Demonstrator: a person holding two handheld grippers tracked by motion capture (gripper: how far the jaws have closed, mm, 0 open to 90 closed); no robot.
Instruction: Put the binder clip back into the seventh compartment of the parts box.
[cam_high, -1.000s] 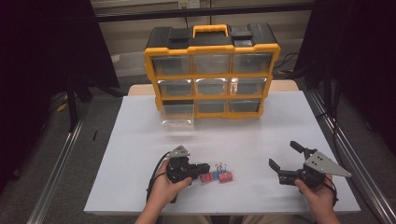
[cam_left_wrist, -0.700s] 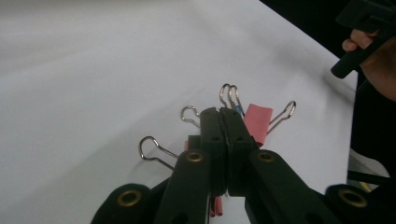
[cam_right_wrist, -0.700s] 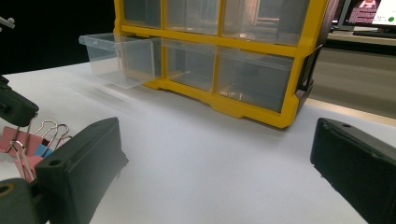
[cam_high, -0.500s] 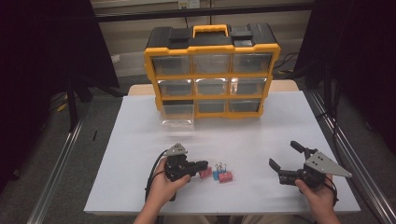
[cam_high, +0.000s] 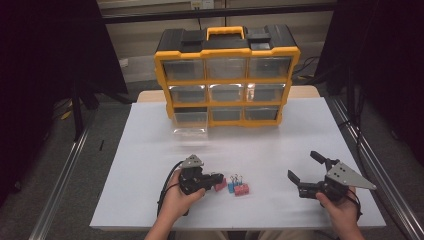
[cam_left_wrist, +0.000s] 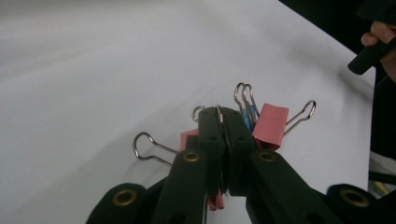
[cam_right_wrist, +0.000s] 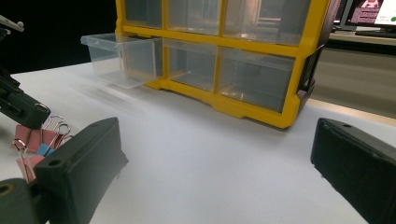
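My left gripper (cam_high: 219, 178) lies low on the white table (cam_high: 150, 165), its jaws pressed together on a pink binder clip (cam_left_wrist: 188, 138). The clip's wire loop pokes out at the gripper's tip (cam_left_wrist: 224, 121). Just beyond it lie a blue binder clip (cam_high: 231, 187) (cam_left_wrist: 251, 113) and another pink binder clip (cam_high: 242, 189) (cam_left_wrist: 271, 123). My right gripper (cam_high: 301, 165) (cam_right_wrist: 217, 158) rests near the table's front right, jaws wide apart with nothing between them.
A yellow and black drawer organizer (cam_high: 227, 75) stands at the back of the table. Its bottom-left clear drawer (cam_high: 190, 122) (cam_right_wrist: 122, 53) is pulled out. Dark floor and metal rails flank the table.
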